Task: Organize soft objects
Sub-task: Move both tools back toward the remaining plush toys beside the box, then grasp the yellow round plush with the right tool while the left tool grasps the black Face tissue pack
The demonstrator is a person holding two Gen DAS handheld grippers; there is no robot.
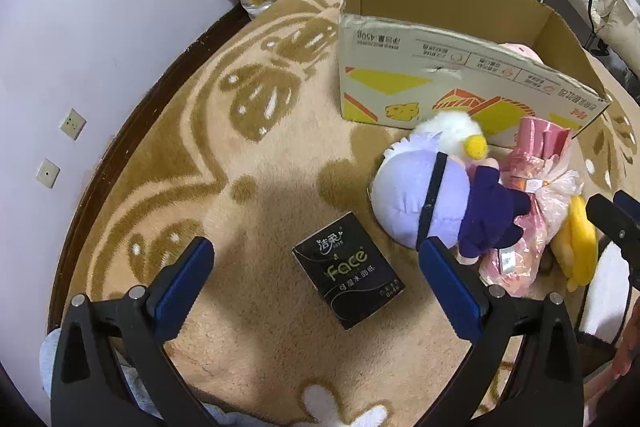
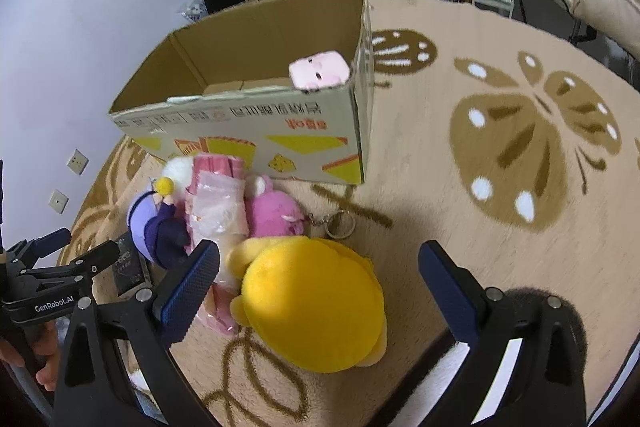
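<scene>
Right gripper (image 2: 319,269) hangs spread wide and empty over the yellow plush (image 2: 316,303), one finger on each side, not touching it. Left gripper (image 1: 316,263) is likewise spread and empty, low over the tissue pack (image 1: 347,271), which lies flat on the rug (image 1: 256,155) between its fingers.

Likely risks: the yellow plush is a broad, rounded dome of short fuzzy pile, and I judge the fingers could slide off its curve or pinch only loose fabric, so it sags and drops short of the box (image 2: 256,123). Its left edge lies against the pink bag (image 2: 218,211), a crinkly, slippery film wrap, so a low close could snag that film and drag the bag along. The tissue pack is a glossy black rectangular block, soft inside; a grip at a corner could let it twist out.

Just beyond, the purple doll (image 1: 424,195) has a smooth round head with a black strap and a dark blue body, touching the bag. The pink plush (image 2: 276,211) lies beside a thin metal key ring (image 2: 340,225), which could catch a finger. Farthest, the box is stiff open-topped cardboard with a frayed front rim; a pale pink toy (image 2: 320,71) already sits in its right corner. A low carry could clip that rim
</scene>
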